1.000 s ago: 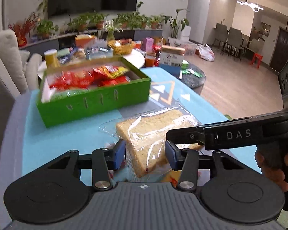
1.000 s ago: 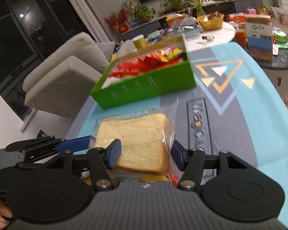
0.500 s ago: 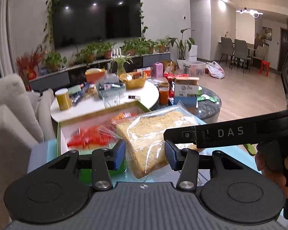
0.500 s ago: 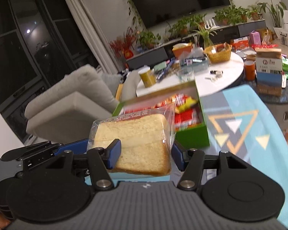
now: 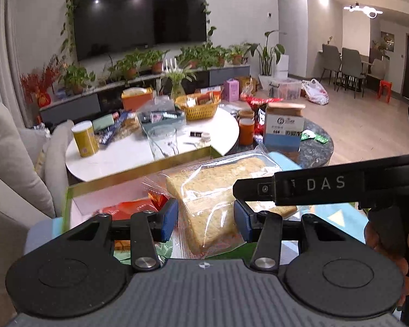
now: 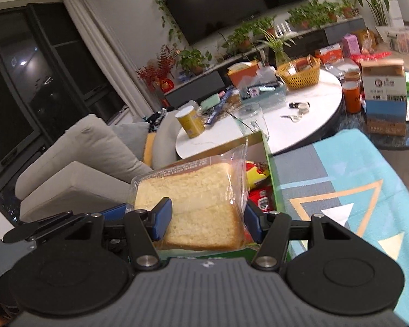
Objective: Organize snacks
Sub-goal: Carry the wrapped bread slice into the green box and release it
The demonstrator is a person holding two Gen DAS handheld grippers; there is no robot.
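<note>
Both claws, left claw [image 5: 205,223] and right claw [image 6: 207,222], clench 1 bagged bread [image 6: 193,204] directly above the green box [image 6: 271,169], at the surface's far-left corner.

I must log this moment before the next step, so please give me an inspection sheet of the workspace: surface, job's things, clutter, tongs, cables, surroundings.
Surface: teal patterned tablecloth, bare to the right of the box.
Job's things: bagged bread held in the air over the green box; red snack packets lie inside the box.
Clutter: white round table behind carries a yellow basket, a yellow can, a clear glass and small items.
Tongs: left tongs and right tongs both closed on the bread bag.
Cables: nothing seen.
Surroundings: wall television, potted plants, beige sofa, dining chairs far right.
</note>
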